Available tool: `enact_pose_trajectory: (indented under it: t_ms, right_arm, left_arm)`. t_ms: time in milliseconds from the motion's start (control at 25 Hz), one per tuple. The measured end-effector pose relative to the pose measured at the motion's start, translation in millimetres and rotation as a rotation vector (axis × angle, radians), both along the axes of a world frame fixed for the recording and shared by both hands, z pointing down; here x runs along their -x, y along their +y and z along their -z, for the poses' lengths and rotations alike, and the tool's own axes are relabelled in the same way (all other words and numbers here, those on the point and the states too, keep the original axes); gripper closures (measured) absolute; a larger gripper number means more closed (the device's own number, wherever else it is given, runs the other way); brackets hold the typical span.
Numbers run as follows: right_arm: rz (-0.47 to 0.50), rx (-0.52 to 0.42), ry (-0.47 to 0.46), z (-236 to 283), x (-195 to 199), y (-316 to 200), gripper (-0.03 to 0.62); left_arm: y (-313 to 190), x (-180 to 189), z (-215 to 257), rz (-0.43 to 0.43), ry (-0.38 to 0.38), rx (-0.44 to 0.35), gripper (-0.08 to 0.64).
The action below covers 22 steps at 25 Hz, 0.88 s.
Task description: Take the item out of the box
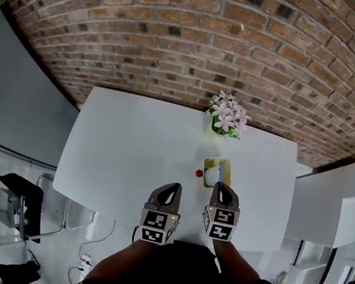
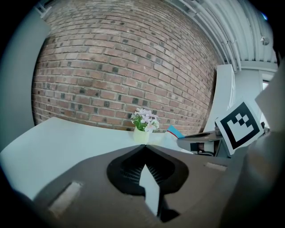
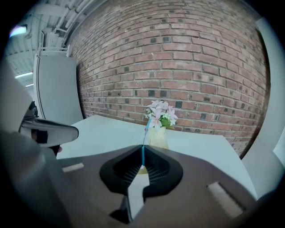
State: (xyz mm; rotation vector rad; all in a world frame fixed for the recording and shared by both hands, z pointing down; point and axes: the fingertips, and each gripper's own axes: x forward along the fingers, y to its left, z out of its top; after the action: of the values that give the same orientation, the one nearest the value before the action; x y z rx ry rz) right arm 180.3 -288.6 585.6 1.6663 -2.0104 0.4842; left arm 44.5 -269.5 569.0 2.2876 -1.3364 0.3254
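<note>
A small open beige box (image 1: 211, 165) sits on the white table (image 1: 127, 146), in front of the flower pot. My right gripper (image 1: 221, 185) is shut on a thin flat blue item (image 1: 222, 172), which stands up over the box's right side. In the right gripper view the blue item (image 3: 144, 141) shows edge-on, pinched between the closed jaws of the right gripper (image 3: 143, 150). My left gripper (image 1: 174, 188) hovers just left of it, shut and empty. The left gripper view shows the left gripper (image 2: 144, 148), and the blue item (image 2: 175, 132) with a red stripe to its right.
A pot of pink and white flowers (image 1: 229, 120) stands behind the box near the table's far edge. A small red object (image 1: 199, 173) lies left of the box. A brick wall (image 1: 191, 53) runs behind the table. White furniture (image 1: 329, 207) stands at the right.
</note>
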Motion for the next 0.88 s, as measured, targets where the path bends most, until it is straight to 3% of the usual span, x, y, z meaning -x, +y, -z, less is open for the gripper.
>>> enact_pose_trajectory:
  t_ms: [480,880]
  right_arm:
    - [-0.043,-0.120,0.006,47,-4,26,0.584]
    - [-0.024,-0.130,-0.011,57,15,65,0.586]
  left_arm:
    - [21,-5,26,-0.042,0.030,-0.062,0.555]
    - [52,12,39,-0.041,0.033,-0.093,0.555]
